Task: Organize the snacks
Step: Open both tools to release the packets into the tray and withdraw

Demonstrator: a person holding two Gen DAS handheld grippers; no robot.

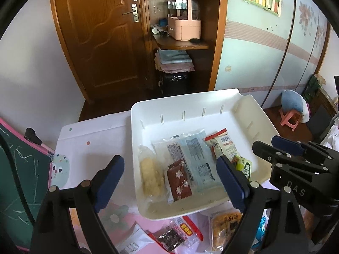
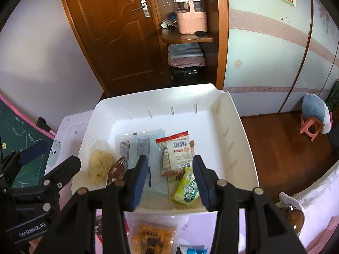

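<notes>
Looking along the left claw point(image 1: 171, 180), its two blue pads stand wide apart and grasp nothing; no packet lies pressed by either pad. Just ahead of it and between its pads sits the white tray point(image 1: 190, 103) on the worktop point(image 1: 89, 139), holding a pale yellow cake point(image 1: 151, 175), a dark red packet point(image 1: 180, 182), a pale blue packet point(image 1: 199, 156) and a white-and-red packet point(image 1: 226, 144). Below the claw, nearer than the tray, more snacks wait loose: an orange cake pack point(image 1: 224, 228) and a red-edged packet point(image 1: 175, 235).

From the right wrist view, the right claw point(image 2: 169, 180) hangs over the near rim of the tray point(image 2: 161, 97), pads parted and not pressing anything; a green packet point(image 2: 188, 188) lies in the tray just inside its right pad, apparently let go. The orange cake pack point(image 2: 152, 239) lies directly beneath this claw, outside the tray.

Judging by this, one placement is finishing. Next move calls for pulling back from the tray, dropping toward a loose packet on the worktop, and closing on its edge without crushing it
</notes>
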